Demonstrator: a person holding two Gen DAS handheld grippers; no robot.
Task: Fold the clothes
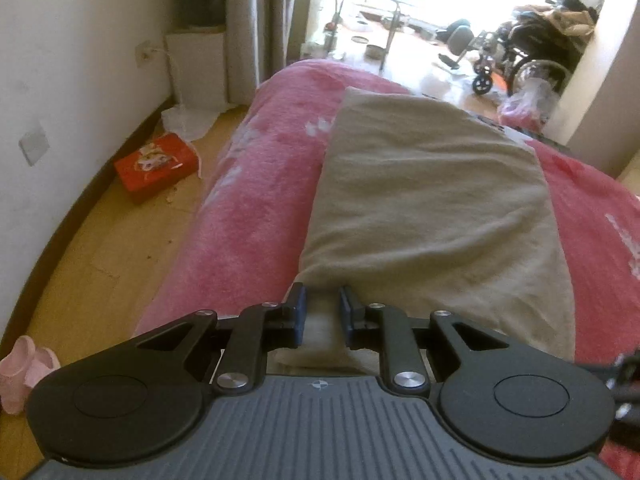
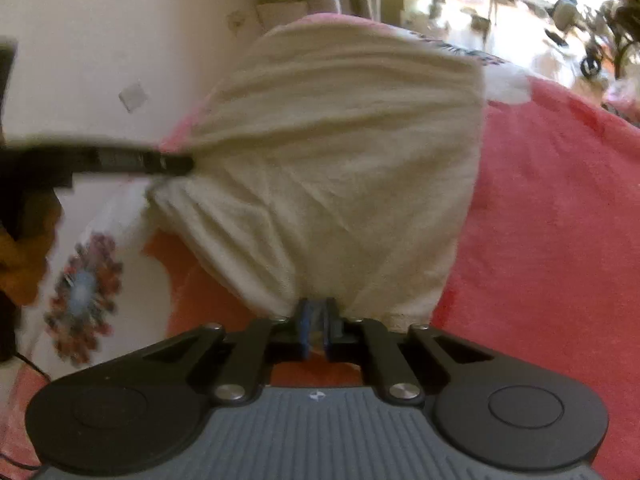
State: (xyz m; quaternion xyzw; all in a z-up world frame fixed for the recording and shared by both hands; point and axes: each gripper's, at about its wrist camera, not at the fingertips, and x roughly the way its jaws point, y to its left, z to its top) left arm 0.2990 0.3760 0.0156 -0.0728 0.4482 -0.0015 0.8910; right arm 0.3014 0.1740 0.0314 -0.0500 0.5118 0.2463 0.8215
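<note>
With the right view blurred and the pads' contact partly hidden, the beige cloth (image 1: 432, 208) lay on the pink blanket (image 1: 248, 208) — its near edge pinched left by the left gripper (image 1: 322, 306), right by the right gripper (image 2: 316, 312).

Home bedroom: bed (image 1: 248, 184) w/ pink fleece blanket, wood floor (image 1: 120, 248), grey curtains (image 1: 256, 20), wall socket (image 1: 145, 53), pink slippers (image 1: 24, 368). Doorway opens to a sunlit living rm w/ a wheelchair (image 1: 516, 60) & clutter.
</note>
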